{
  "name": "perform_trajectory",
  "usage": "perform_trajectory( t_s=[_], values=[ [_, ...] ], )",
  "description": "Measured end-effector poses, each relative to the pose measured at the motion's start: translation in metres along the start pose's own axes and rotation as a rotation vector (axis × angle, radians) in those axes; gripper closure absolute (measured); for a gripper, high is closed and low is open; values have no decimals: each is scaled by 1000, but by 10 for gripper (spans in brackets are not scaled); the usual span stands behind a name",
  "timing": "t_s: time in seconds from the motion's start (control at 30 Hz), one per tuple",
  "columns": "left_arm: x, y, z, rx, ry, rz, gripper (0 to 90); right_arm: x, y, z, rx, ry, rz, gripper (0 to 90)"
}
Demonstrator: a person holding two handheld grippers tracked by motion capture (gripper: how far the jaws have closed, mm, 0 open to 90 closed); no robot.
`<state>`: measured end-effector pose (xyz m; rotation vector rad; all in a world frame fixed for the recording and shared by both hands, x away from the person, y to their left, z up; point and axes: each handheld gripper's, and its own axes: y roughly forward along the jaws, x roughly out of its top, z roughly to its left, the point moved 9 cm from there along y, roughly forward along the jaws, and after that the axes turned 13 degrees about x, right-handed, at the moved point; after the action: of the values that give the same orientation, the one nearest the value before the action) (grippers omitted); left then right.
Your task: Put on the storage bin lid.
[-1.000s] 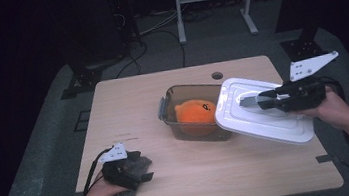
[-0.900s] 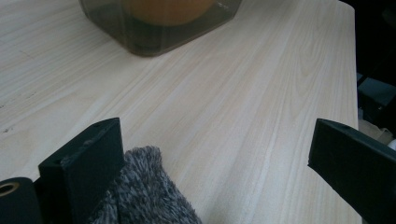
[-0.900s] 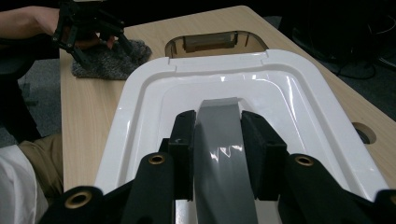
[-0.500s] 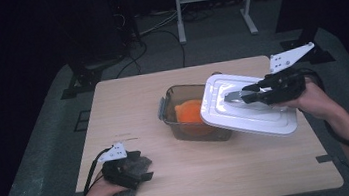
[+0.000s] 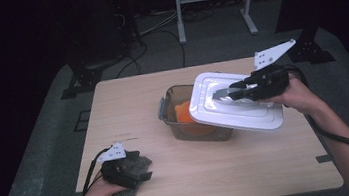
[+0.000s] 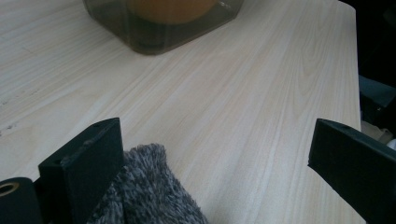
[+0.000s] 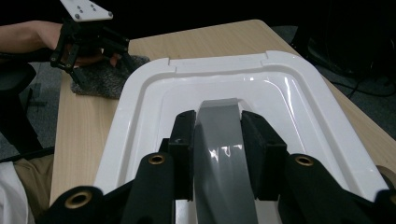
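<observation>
Lining up the white lid (image 5: 236,103), pinched by its grey handle in the right gripper (image 5: 235,92), squarely over the container (image 5: 193,126) at its 8 o'clock is key, while the left gripper (image 5: 139,172) sits wide open, gripping nothing, at the grey cloth (image 5: 131,184).

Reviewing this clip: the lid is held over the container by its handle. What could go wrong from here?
1. The right tool pinches only the grey handle, and the white lid hangs tilted, so it could swing or slip.
2. Lowered at that tilt, its edge might catch the container's rim and shove it.
3. The left tool rests open on the grey cloth, not steadying the container.
</observation>
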<state>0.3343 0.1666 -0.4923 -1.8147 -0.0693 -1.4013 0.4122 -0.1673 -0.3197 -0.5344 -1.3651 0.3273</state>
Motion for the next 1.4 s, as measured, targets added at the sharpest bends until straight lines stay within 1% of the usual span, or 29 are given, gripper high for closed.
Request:
perform_trajectory(
  t_s=[0.1,0.27,0.33,0.5,0.63,1.07,1.1,1.23,1.4],
  values=[
    [0,0,0,-1,1,1,26,4,5,-2,9,-1,-8,656],
    [0,1,0,-3,7,2,26,8,12,-6,11,-5,-6,656],
    [1,1,0,-3,4,-2,26,10,17,-11,18,-3,-10,656],
    [2,2,0,-7,6,-4,26,10,25,-17,25,7,-2,656],
    [2,2,-1,-11,11,-3,26,11,31,-21,30,2,8,656],
    [1,1,-1,-11,10,-3,26,15,41,-29,41,1,10,656],
    [1,1,-2,-18,15,-4,26,15,43,-31,42,0,14,656],
    [1,1,-3,-18,19,-2,26,16,46,-34,41,-3,20,656],
    [1,0,-3,-15,13,-7,25,18,49,-38,41,-6,22,655]
  ],
)
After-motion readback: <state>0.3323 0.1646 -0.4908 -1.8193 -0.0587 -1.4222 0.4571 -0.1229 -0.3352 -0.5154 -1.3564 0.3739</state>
